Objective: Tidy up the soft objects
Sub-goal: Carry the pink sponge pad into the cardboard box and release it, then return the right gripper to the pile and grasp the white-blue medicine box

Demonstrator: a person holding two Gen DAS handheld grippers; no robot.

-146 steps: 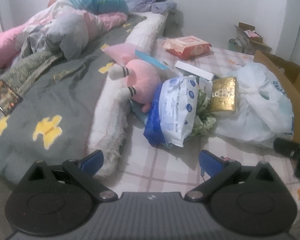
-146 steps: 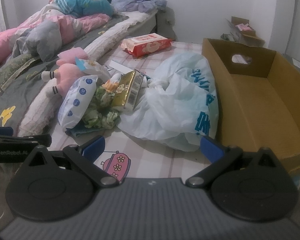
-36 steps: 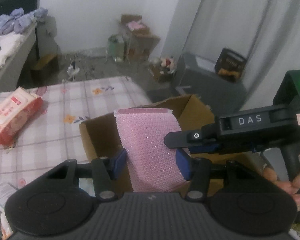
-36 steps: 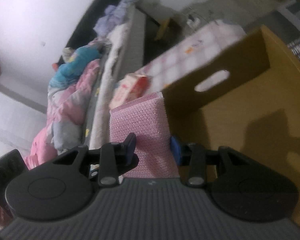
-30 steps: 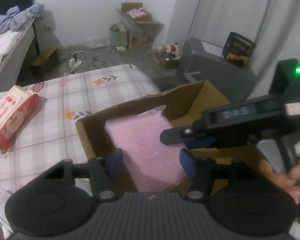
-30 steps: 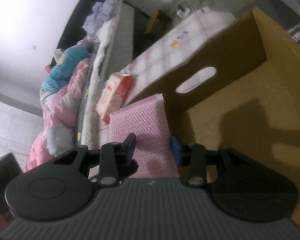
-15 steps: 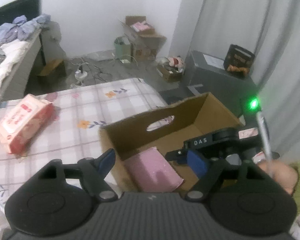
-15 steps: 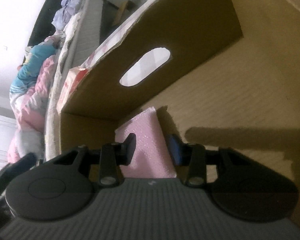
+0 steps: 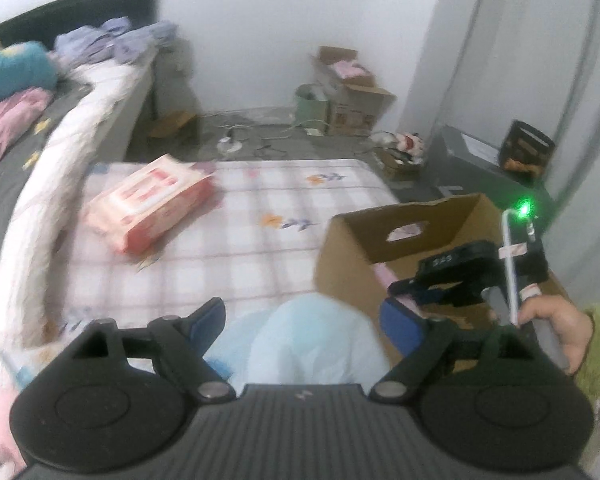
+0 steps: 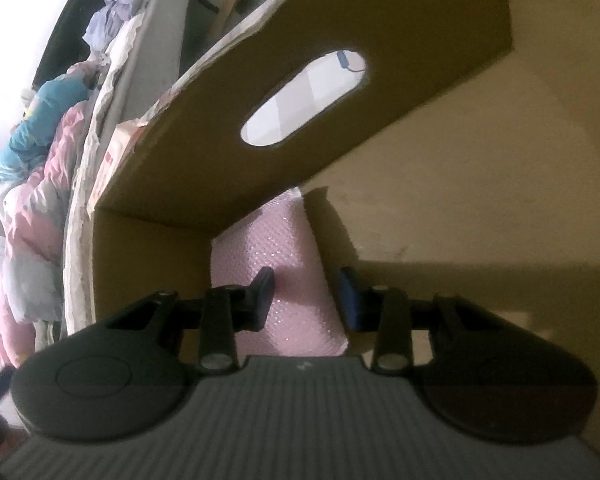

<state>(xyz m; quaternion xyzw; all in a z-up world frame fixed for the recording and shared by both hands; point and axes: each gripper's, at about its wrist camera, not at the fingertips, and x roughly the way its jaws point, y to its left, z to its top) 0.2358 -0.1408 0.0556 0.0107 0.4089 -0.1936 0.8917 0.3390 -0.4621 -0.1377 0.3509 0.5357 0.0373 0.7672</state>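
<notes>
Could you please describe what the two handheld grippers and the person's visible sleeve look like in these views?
The left gripper and the right gripper share one build: a ribbed grey body, two round black discs, black linkage arms with silver pivots, and fingers with blue pads. From outside, the right unit shows a black bar with pale lettering, a green light and a grey handle. The sleeve is green knit.

right claw [image 10: 306, 296] on pink pad [image 10: 284, 280] | inside cardboard box [image 10: 420, 20] | bedding [image 10: 32, 168] at left

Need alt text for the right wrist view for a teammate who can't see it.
The right gripper, its jaws closing on a pink textured pad, is lowered deep inside a cardboard box, near a corner. Rumpled bedding shows beyond the box wall.
</notes>
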